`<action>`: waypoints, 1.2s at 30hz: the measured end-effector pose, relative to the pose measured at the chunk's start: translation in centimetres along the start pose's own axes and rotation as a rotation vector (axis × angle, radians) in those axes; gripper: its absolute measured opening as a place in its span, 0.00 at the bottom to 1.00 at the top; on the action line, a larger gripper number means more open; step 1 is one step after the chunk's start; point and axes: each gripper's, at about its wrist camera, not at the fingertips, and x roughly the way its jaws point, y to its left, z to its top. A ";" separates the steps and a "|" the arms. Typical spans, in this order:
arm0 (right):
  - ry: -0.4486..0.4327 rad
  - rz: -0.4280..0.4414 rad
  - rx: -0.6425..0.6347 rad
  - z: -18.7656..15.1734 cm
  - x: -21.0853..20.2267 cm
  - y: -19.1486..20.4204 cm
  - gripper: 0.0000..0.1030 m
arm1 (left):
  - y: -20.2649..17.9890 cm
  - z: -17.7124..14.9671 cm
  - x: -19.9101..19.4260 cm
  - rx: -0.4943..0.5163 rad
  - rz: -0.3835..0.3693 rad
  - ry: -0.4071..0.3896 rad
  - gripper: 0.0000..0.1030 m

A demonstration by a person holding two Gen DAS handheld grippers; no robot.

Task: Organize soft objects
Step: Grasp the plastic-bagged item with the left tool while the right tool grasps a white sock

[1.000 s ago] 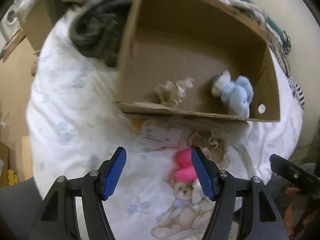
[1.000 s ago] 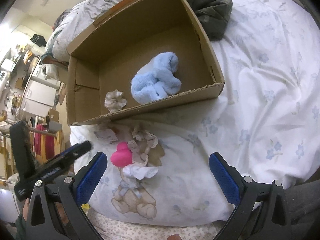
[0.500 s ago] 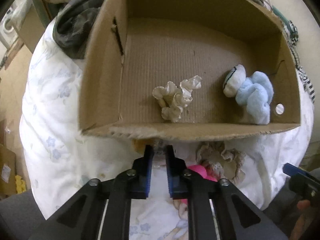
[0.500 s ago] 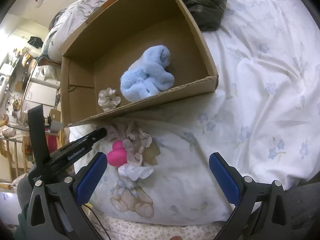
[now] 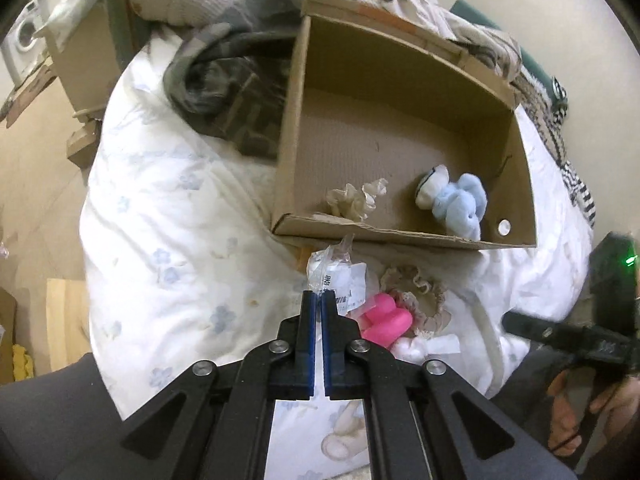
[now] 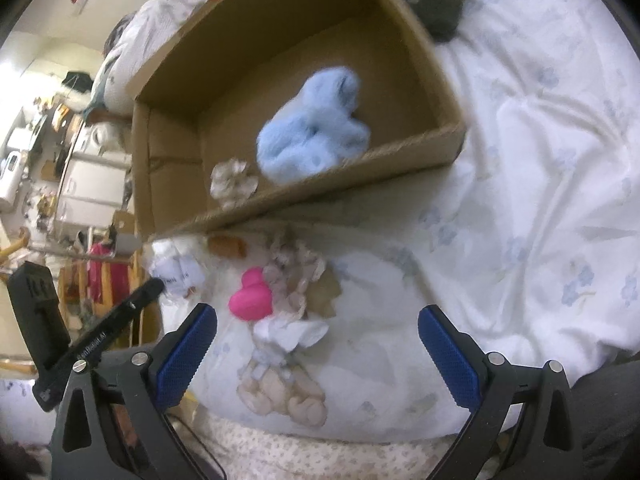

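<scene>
Left wrist: left gripper point(image 5: 319, 294) fingers clamped on clear plastic packet point(image 5: 336, 272); right gripper point(image 6: 318, 344) fingers wide apart, empty.

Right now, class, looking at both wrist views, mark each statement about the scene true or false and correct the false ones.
1. The left gripper is shut on a clear packet. True.
2. The blue plush lies on the bed. False: it lies in the box.
3. The right gripper is open. True.
4. The pink toy is inside the box. False: it lies on the quilt, in front of the box.
5. A cream scrunchie lies in the box. True.
</scene>
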 end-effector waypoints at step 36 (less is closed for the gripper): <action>-0.182 0.101 -0.247 2.0 -8.4 6.3 0.05 | -3.5 3.0 -8.0 0.091 0.045 -0.191 0.03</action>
